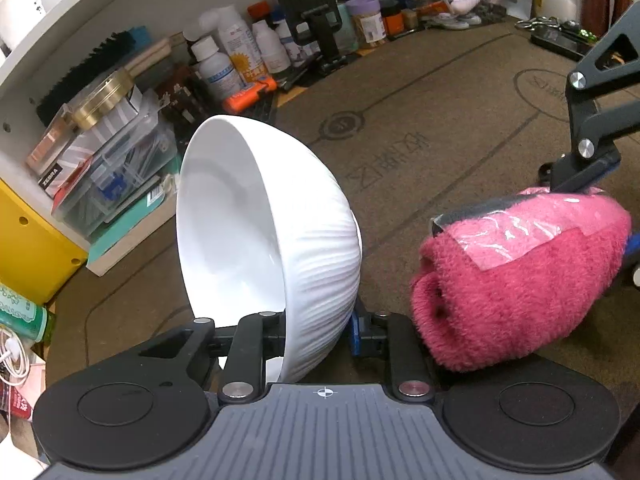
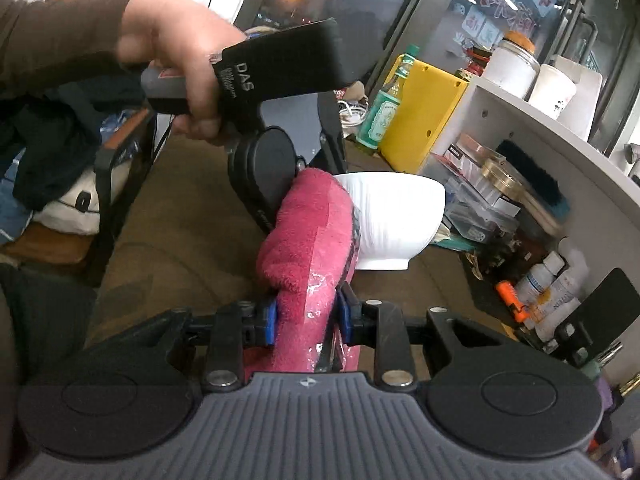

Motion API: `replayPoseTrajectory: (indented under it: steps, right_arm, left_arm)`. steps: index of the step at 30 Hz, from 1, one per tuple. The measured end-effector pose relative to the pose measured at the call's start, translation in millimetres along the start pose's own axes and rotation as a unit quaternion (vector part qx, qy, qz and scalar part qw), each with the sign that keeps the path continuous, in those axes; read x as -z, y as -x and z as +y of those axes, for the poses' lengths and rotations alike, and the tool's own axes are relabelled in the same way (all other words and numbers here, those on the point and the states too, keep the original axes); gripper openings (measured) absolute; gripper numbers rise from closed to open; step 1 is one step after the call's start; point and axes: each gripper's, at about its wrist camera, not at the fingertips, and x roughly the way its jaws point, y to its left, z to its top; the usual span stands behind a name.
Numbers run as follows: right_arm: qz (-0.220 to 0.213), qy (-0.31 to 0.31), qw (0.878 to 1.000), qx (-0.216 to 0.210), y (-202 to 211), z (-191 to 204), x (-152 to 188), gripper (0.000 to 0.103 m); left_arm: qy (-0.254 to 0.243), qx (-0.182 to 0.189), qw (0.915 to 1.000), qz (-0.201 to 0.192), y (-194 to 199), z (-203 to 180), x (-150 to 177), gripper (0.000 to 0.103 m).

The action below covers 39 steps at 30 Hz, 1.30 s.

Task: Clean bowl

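Left gripper [image 1: 316, 332] clamps the ribbed white ceramic bowl [image 1: 264, 248] by its rim; right gripper [image 2: 306, 322] grips the rolled pink terry cloth [image 2: 310, 240] (near the bowl's outside). Wiping not visibly begun; bowl looks clean.

The word "ZEBRA" stood in white on a small dark box [image 1: 51, 181] stacked beside the shelf unit, and showed again, tiny, in the right wrist view. "DAS" was printed in pale letters on the black body of the left gripper [image 2: 280, 65], with smaller lines under it too blurred to read. The brown desk mat [image 1: 400, 152] bore large characters, seen upside down and not legible.
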Motion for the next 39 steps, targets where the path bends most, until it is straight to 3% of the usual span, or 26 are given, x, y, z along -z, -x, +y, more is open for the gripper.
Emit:
replayPoseTrajectory:
  steps: [5, 7, 9, 11, 12, 13, 15, 17, 21, 24, 26, 27, 31, 33, 37, 39]
  right_arm:
    - [-0.012, -0.126, 0.990, 0.065, -27.5, -56.8, -2.5, 0.028]
    - [-0.024, -0.182, 0.980, 0.082, -39.0, -80.5, 2.9, 0.028]
    - [-0.035, -0.227, 0.969, 0.087, -46.4, -96.8, 13.0, 0.028]
    - [-0.044, -0.269, 0.958, 0.086, -51.5, -106.9, 28.2, 0.028]
    - [-0.045, -0.284, 0.954, 0.084, -52.4, -109.3, 36.4, 0.028]
    - [-0.045, -0.296, 0.951, 0.082, -52.0, -110.1, 45.3, 0.029]
    - [-0.039, -0.306, 0.948, 0.077, -49.9, -111.4, 58.3, 0.029]
    - [-0.033, -0.302, 0.950, 0.071, -43.2, -113.8, 65.5, 0.029]
    - [-0.020, -0.285, 0.956, 0.071, -26.5, -116.8, 73.3, 0.029]
    - [-0.011, -0.266, 0.961, 0.077, -16.9, -115.9, 74.9, 0.029]
    - [-0.002, -0.227, 0.970, 0.084, -13.9, -108.8, 64.6, 0.029]
    - [0.001, -0.214, 0.973, 0.086, -12.7, -106.0, 60.8, 0.029]
    - [0.018, -0.126, 0.987, 0.101, -22.8, -87.5, 31.4, 0.029]
    - [0.033, -0.065, 0.991, 0.113, -35.6, -74.0, 13.9, 0.029]
    - [0.051, 0.075, 0.988, 0.122, -58.4, -34.4, -8.5, 0.029]
    - [0.050, 0.134, 0.984, 0.109, -56.5, -15.0, -12.4, 0.028]
  left_arm:
    - [0.006, 0.000, 0.9999, -0.008, 0.4, 0.8, 0.9, 0.027]
    - [0.019, -0.008, 0.9997, -0.017, 0.0, 5.3, 2.4, 0.046]
    - [0.044, -0.012, 0.9987, -0.024, -0.8, 14.5, 3.6, 0.056]
    - [0.065, -0.005, 0.9975, -0.028, -2.8, 22.9, 4.9, 0.046]
    - [0.068, 0.005, 0.9971, -0.032, -3.6, 24.3, 5.8, 0.027]
    - [0.069, 0.012, 0.9969, -0.036, -4.2, 24.7, 6.3, 0.022]
    - [0.062, 0.018, 0.9970, -0.042, -2.1, 22.6, 2.9, 0.019]
    - [0.099, 0.073, 0.9907, -0.059, 5.5, 33.9, -2.9, 0.018]
    - [0.158, 0.156, 0.9707, -0.091, 14.3, 48.0, -8.4, 0.015]
    - [0.215, 0.208, 0.9468, -0.117, 14.2, 63.5, -5.7, 0.015]
    - [0.264, 0.243, 0.9231, -0.138, 10.2, 77.9, 5.5, 0.016]
    - [0.298, 0.266, 0.9040, -0.154, 7.0, 86.9, 15.6, 0.016]
    - [0.345, 0.303, 0.8693, -0.182, 1.2, 99.5, 35.8, 0.017]
    - [0.355, 0.312, 0.8604, -0.191, -0.4, 101.6, 41.4, 0.018]
    - [0.377, 0.325, 0.8418, -0.209, -2.8, 107.5, 52.4, 0.018]
    - [0.396, 0.339, 0.8251, -0.217, -5.8, 116.0, 59.7, 0.018]
